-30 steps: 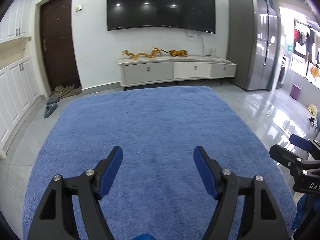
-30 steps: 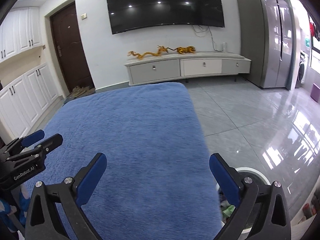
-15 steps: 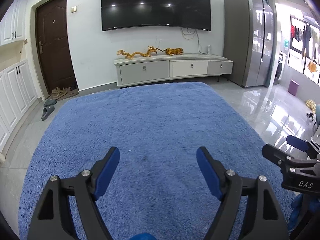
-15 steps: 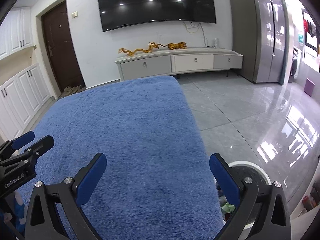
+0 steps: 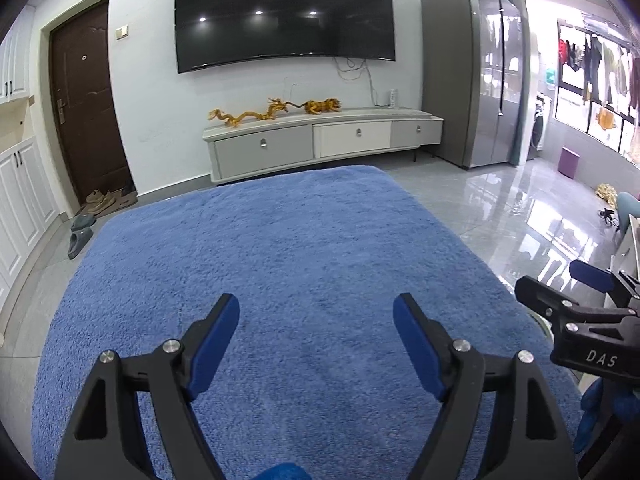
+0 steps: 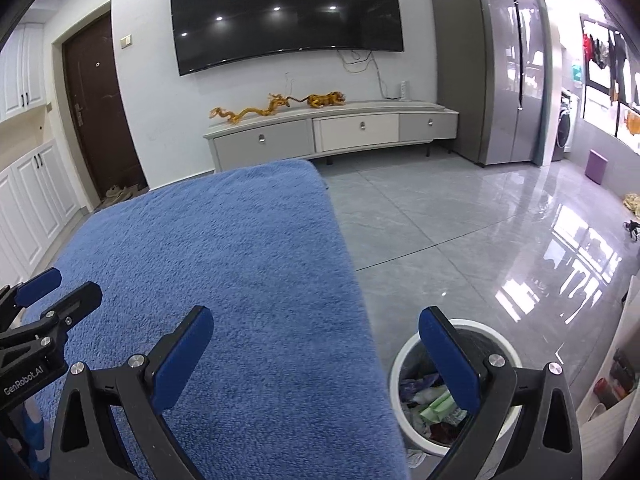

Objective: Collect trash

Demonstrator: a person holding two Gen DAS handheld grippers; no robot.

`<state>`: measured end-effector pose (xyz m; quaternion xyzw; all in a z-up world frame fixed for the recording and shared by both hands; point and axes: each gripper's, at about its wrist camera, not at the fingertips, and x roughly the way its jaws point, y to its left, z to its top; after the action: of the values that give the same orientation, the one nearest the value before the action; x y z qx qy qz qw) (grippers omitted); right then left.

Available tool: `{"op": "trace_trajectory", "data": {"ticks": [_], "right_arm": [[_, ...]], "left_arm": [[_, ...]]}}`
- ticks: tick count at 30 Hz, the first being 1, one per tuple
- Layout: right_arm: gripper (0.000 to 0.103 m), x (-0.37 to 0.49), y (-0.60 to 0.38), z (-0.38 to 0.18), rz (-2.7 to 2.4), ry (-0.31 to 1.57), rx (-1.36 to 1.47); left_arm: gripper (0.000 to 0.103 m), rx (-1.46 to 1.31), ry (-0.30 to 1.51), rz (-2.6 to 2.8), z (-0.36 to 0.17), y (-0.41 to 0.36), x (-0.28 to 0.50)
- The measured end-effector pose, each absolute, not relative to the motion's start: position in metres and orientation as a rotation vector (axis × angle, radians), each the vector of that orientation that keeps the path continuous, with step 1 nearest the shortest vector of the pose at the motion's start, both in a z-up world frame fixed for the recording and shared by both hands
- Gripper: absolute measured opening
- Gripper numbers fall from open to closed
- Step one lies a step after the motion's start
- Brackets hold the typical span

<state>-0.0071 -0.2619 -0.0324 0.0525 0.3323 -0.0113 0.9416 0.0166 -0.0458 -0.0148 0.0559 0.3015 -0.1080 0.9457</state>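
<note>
White plastic rings the trash bin (image 6: pixel 400 364), which stands on the grey tiled floor (image 6: pixel 460 232) just beside the right edge of the blue fleece cover (image 6: pixel 224 264), low in the right wrist view. The right gripper (image 6: pixel 316 350) hangs above it with jaws spread wide and nothing between them; its right finger overlaps the bin's mouth. Inside the bin lie crumpled wrappers (image 6: pixel 434 402), pale green, white and dark red among them, piled loosely. The left gripper (image 5: pixel 316 334) hovers over the middle of the cover, its jaws having just been opening, now spread with nothing between the blue pads (image 5: pixel 212 348).
</note>
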Motion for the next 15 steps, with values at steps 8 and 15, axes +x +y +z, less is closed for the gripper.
{"op": "trace_trajectory", "data": {"ticks": [8,15], "right_arm": [[0.103,-0.025,-0.285,-0.027,-0.083,0.661,0.119],[0.103,-0.04,-0.296,-0.023,-0.106,0.634,0.137]], "left_arm": [[0.079,0.132,0.607,-0.239,-0.011,-0.067,0.008],[0.079,0.164,0.591,-0.22,-0.008,-0.079,-0.003]]}}
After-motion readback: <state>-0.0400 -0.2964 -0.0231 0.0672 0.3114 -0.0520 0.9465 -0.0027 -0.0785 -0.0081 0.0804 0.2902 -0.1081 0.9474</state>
